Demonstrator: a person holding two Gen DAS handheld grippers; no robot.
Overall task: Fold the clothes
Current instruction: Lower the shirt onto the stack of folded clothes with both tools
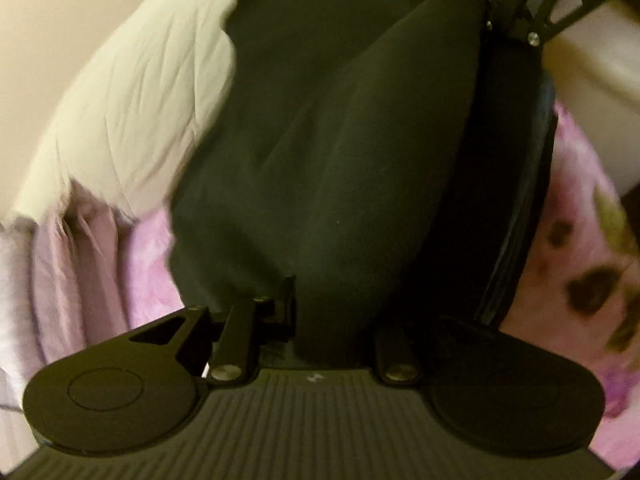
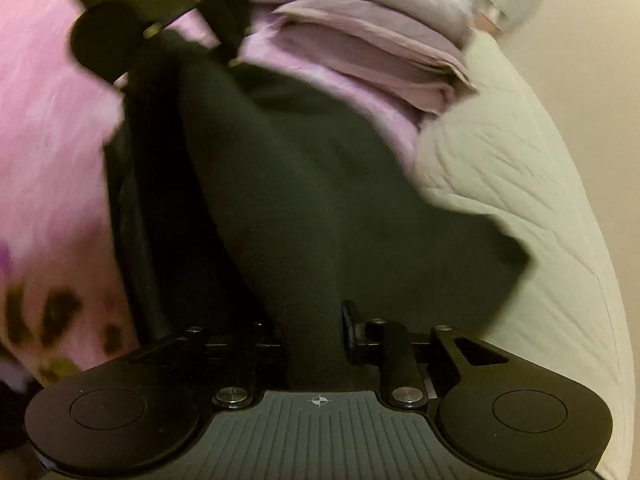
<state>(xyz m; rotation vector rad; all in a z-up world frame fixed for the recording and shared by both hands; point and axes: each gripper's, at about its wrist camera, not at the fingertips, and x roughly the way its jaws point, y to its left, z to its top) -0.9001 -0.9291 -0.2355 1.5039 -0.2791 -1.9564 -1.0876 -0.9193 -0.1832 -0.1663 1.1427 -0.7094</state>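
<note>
Setting: a bed with a cream quilt [image 1: 132, 96] and a pink floral blanket [image 1: 580, 240], with a plain pale wall behind; both views are blurred.
Quilt: lies at the left of the left wrist view and at the right of the right wrist view [image 2: 520, 168].
Blanket: pink with dark flower spots, beside the dark cloth on the side away from the quilt [image 2: 48, 160].
Folded stack: pale lilac and pink cloth [image 2: 368, 40] piled in flat layers at the far edge, touching the quilt.
Garment: a black garment [image 1: 320, 140] stretched between the two tools, above the bed; its loose edge hangs over the quilt [image 2: 320, 200].
Left gripper [image 1: 332, 320]: jaws clamped on a bunched fold of the garment, which fills the gap between them.
Right gripper [image 2: 316, 344]: jaws closed on another fold of the same cloth.
Cross view: each camera shows the other tool at the far end of the garment, at the top edge of the picture.
</note>
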